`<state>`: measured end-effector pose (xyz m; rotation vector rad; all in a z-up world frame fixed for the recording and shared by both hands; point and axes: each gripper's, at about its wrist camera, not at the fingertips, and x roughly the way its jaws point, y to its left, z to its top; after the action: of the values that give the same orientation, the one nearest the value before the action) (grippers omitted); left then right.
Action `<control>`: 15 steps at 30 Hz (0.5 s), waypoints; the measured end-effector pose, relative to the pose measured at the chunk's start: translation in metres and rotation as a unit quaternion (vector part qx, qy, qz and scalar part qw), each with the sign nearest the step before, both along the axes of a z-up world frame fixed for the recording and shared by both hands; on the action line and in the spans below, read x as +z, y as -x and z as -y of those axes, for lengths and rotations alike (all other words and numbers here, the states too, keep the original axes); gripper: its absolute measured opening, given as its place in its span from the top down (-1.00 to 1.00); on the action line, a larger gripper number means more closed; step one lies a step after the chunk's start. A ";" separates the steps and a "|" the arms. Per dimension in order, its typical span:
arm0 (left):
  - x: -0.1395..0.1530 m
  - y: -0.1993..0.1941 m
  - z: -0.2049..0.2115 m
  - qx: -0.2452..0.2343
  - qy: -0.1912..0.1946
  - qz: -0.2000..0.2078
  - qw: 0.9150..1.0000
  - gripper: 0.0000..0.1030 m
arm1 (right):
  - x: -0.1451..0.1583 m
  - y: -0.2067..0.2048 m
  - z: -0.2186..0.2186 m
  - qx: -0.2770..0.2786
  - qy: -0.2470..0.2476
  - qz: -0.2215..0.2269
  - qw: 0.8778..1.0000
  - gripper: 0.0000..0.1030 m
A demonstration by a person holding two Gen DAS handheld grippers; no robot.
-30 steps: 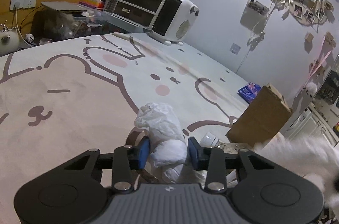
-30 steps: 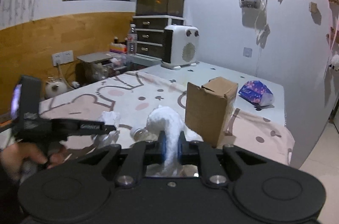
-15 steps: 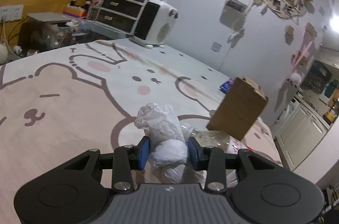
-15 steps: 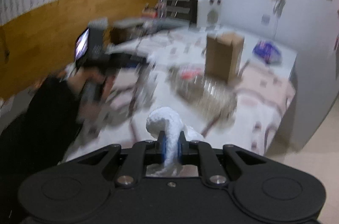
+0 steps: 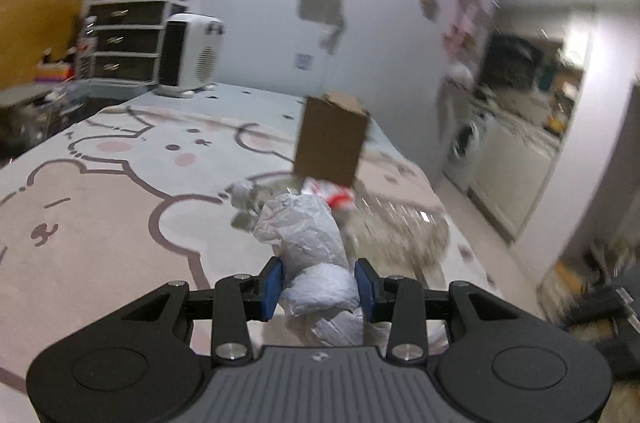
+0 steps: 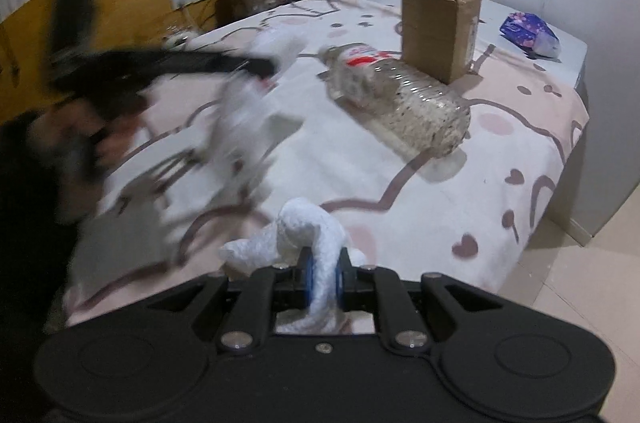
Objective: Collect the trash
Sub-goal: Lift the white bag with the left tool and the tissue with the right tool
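Left gripper point(image 5: 319, 283): blue pads clamped on a crumpled white plastic bag point(image 5: 308, 243); the wad bulges up and forward past the fingertips, and more of it hangs below the jaws.
Right gripper point(image 6: 323, 279): jaws narrow, pinching a twisted white tissue point(image 6: 304, 231); a loop of it arches over the tips, and one end sticks out to the left.
Left gripper seen from right wrist: a dark, motion-blurred shape to the upper left, with pale bag material trailing under it; a blurred hand grips it.
Plastic bottle point(image 6: 396, 103): lies on its side on the bear-print cover point(image 6: 500, 183), ahead of the right gripper and a little to its right, cap end pointing away; clear, red-and-white label, speckled inside. Nothing touches it.
Cardboard box point(image 6: 438, 31): upright, just beyond the bottle, close to its neck; from the left wrist it stands straight ahead, past the bag.
Blue patterned packet point(image 6: 528, 35): far right, near the surface's edge, well apart from both grippers. Cannot tell whether it counts as trash.
Done so far: two soft pieces lifted, one in each gripper.
Left to do, by my reading: both pieces still need dropping off; no bin shows in either view. The bottle looks like the next pick, the box possibly after it.
Risk: loose bag tails could snag on the cover.
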<state>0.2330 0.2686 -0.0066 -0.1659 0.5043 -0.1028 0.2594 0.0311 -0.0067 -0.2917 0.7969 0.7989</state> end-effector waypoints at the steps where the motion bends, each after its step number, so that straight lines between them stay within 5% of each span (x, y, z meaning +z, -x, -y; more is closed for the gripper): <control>1: -0.001 0.006 0.002 -0.011 -0.011 -0.006 1.000 0.22 | -0.004 -0.003 -0.004 -0.001 -0.003 0.005 1.000 0.77; 8: -0.004 0.027 0.015 -0.074 -0.072 -0.034 0.994 0.21 | -0.026 -0.009 -0.019 -0.018 -0.046 0.029 0.998 0.73; 15: -0.020 0.025 0.028 -0.054 -0.065 -0.046 0.995 0.13 | -0.031 0.010 -0.016 -0.040 -0.113 0.020 0.993 -0.09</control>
<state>0.2077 0.2406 -0.0264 -0.0166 0.6108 -0.1672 0.2491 0.0469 -0.0372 -0.0724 0.6686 0.7980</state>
